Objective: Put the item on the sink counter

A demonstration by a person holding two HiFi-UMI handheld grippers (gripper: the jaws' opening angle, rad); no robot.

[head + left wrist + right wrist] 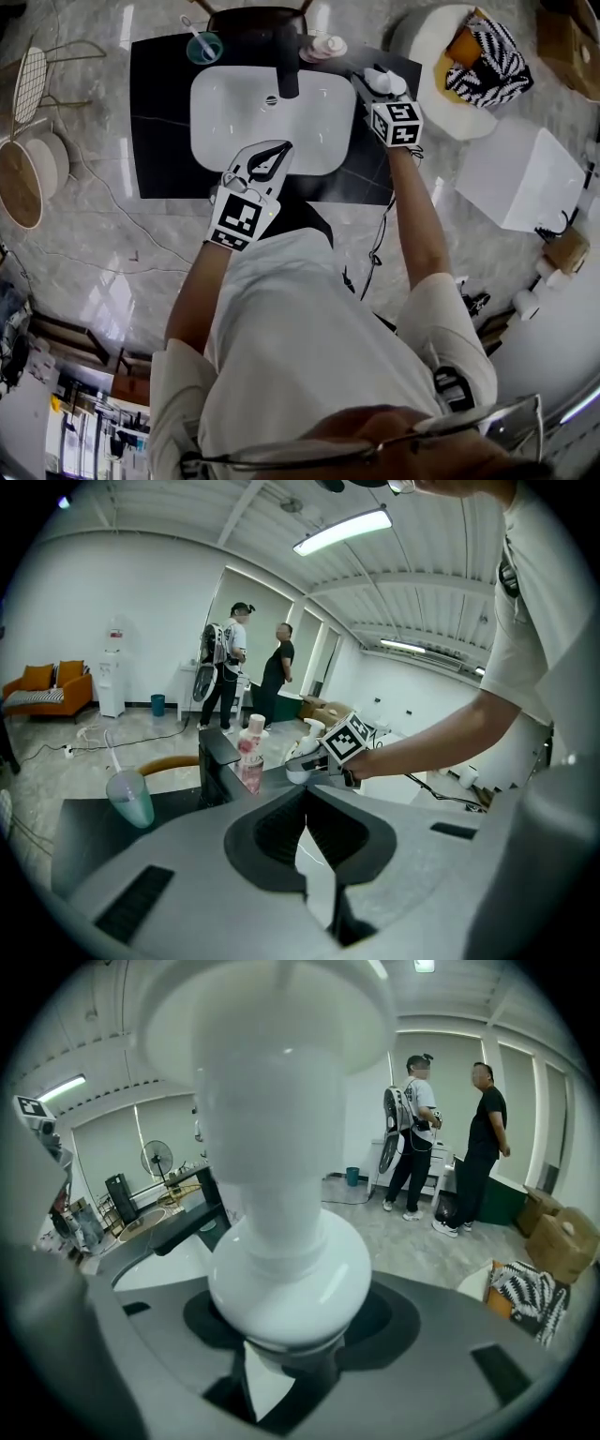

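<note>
1. A black sink counter (159, 112) is holding a white basin (234, 117).
2. A black faucet (286, 66) is standing at the basin's back edge.
3. A teal cup (203, 47) is sitting back left, a pink bottle (326, 47) back right.

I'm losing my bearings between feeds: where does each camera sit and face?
Head view: on the head, facing steeply down at the basin and black counter; torso, forearms, left gripper and right gripper show.
Left gripper view: on the left gripper, facing across the counter at the faucet; its shut jaws and the right forearm show.
Right gripper view: on the right gripper, facing the white pump bottle clamped in its jaws.
Shared: head and left gripper views show that bottle.
</note>
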